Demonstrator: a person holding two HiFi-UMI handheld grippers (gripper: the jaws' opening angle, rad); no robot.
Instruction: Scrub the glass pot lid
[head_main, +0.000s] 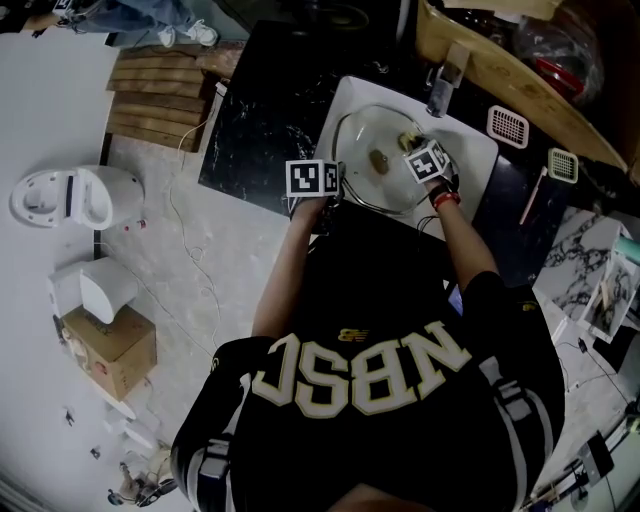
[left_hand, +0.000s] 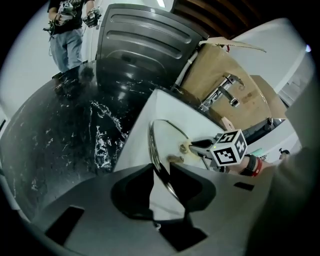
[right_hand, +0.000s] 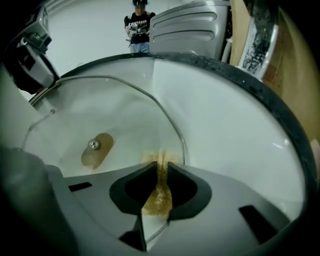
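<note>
1. In the white sink (head_main: 478, 140), set into the black marbled worktop (head_main: 255, 110), the glass pot lid (head_main: 362, 140) sits tilted inside the basin.
2. The left tongs (left_hand: 162, 186) are clamped on the lid's metal rim. In the left gripper view the rim runs straight between the two jaws, which sit close against it.
3. From that view the lid is seen almost edge-on, rising away from the jaws toward the far side of the sink.
4. The right tongs (right_hand: 160, 175) are closed on a yellow-brown scrub pad (right_hand: 159, 195). The pad sticks out past the jaw tips and lies against the glass, just inside the lid's rim.
5. The lid's brownish handle (right_hand: 96, 149), with a screw at its centre, shows in the middle of the glass — apart from the pad, off to its left in the right gripper view.
6. In the head view both tongs reach into the sink from the person's side: the left at the lid's near edge, the right over its far-right part.
7. A chrome tap (head_main: 441, 85) stands at the sink's far edge.
8. Beyond the worktop another person (right_hand: 139, 25) stands on the pale floor.
</note>
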